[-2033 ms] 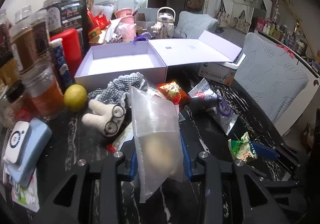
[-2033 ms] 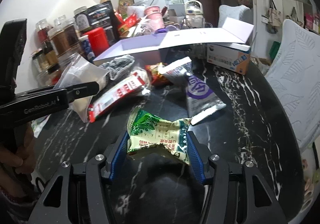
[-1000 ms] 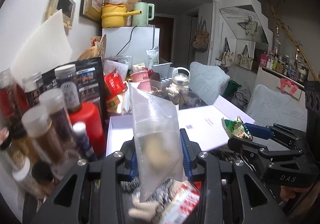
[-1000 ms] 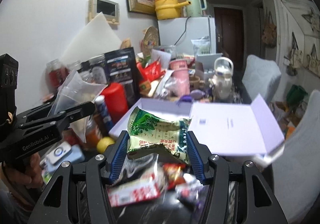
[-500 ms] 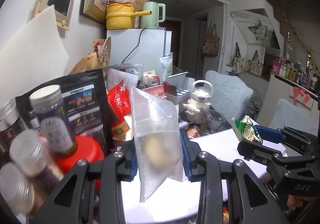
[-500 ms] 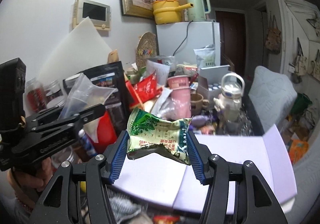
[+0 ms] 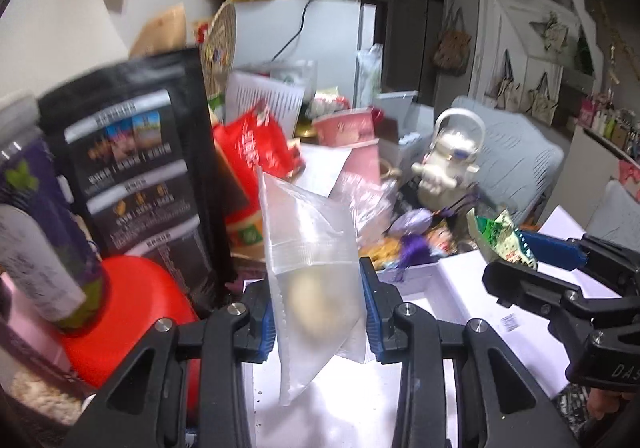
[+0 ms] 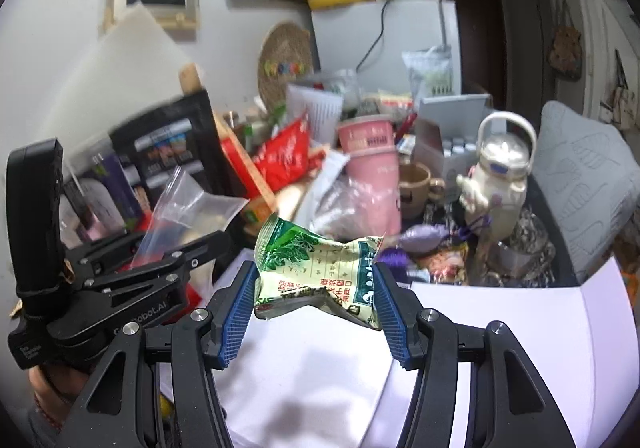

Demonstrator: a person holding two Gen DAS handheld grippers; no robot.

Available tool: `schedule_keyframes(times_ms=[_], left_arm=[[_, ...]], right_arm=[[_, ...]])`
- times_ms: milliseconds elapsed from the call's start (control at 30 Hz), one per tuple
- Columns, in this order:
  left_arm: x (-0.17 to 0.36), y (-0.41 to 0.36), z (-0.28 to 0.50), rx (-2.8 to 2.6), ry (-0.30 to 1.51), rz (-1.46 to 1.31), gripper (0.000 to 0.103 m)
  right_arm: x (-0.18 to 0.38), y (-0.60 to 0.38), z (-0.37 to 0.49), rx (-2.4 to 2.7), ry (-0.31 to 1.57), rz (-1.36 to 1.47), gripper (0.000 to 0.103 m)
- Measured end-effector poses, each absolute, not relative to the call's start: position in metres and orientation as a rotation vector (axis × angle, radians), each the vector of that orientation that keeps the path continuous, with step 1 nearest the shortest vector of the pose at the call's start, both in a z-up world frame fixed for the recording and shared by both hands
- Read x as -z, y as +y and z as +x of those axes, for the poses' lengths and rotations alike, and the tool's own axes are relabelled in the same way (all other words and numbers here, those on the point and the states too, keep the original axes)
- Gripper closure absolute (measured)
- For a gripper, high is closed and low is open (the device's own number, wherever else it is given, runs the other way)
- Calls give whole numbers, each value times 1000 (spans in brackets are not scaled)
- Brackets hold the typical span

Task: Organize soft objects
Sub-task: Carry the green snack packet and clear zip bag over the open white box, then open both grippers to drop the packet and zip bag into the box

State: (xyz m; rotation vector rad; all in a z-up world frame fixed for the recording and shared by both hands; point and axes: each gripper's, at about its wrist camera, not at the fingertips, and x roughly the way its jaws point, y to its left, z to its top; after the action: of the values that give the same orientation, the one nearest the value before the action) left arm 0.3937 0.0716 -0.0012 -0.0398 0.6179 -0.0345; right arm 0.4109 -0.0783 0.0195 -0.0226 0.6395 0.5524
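Left gripper clamps clear pouch; right gripper clamps green packet, above white box. Risk: early release drops them outside the box.

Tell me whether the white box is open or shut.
Open: the white box shows its bare inside below both grippers, and its lid lies flapped out flat beside it.

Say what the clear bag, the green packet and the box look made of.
Clear bag: thin frosted plastic, see-through, zip ridges. Green packet: glossy printed film, crinkled, probably plastic. Box: matte white, flat, likely cardboard.
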Motion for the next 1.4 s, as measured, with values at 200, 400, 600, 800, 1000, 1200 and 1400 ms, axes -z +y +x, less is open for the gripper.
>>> schedule_keyframes(times_ms=[200,400,600,800,1000,1200,1400], left_arm=[[24,72,413,15,690,-26,68],[39,69,422,22,747,-19,68],[51,74,430,0,796,-24,68],[62,71,435,-52,798,26,68],[75,67,442,-25,861,17,68],[88,66,449,-26,925,-18,65],[83,65,445,-51,901,5,56]], right_arm=[[4,-77,432,-522,708,-42,46],[22,-75,443,-492,756,-55,46],[33,-73,450,-501,808,-30,45],[44,-69,454,-507,838,-34,44],[56,-63,459,-495,870,-48,43],[58,-62,461,-480,882,-52,40],[52,-62,457,-475,865,-58,35]])
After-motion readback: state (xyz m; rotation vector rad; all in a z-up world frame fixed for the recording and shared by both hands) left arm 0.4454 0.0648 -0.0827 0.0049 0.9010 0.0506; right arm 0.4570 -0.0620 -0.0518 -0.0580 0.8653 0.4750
